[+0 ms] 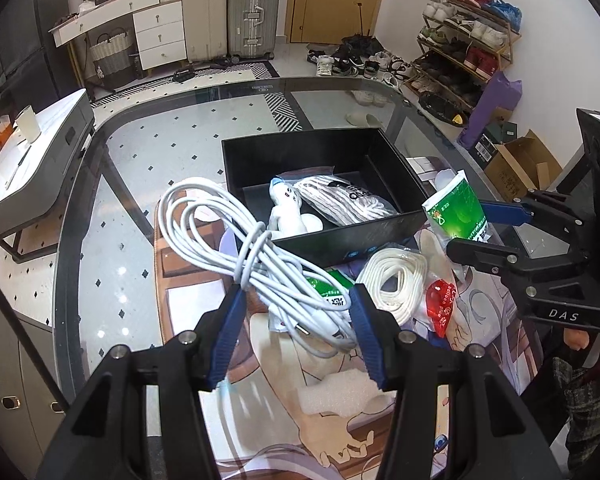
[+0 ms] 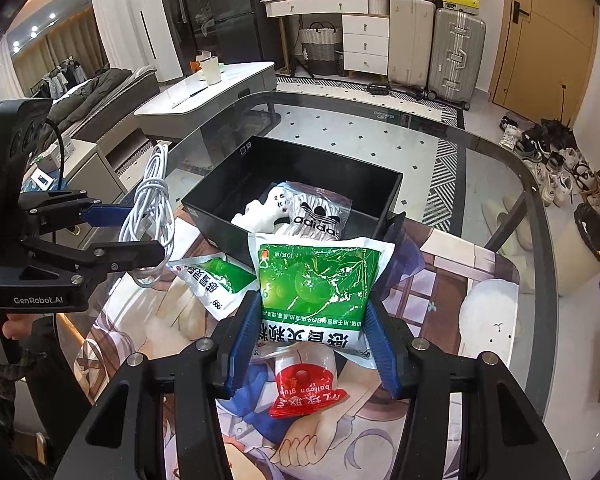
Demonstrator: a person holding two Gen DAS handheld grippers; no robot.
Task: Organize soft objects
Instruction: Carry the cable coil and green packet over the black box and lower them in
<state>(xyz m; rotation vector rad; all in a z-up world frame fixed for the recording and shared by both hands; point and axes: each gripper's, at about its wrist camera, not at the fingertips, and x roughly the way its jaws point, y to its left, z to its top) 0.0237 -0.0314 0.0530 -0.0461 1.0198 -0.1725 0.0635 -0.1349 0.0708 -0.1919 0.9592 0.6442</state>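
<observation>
My left gripper is shut on a coiled white cable and holds it above the mat, left of the black box. My right gripper is shut on a green and white pouch, held just in front of the box. The box holds a white plush toy and a bagged white cord. On the mat lie a second green pouch, a bag of white rope and a red packet.
The box stands on a printed mat on a glass table. A piece of white foam lies on the mat near me. A low white table stands off to the left, and shoes and a shoe rack to the right.
</observation>
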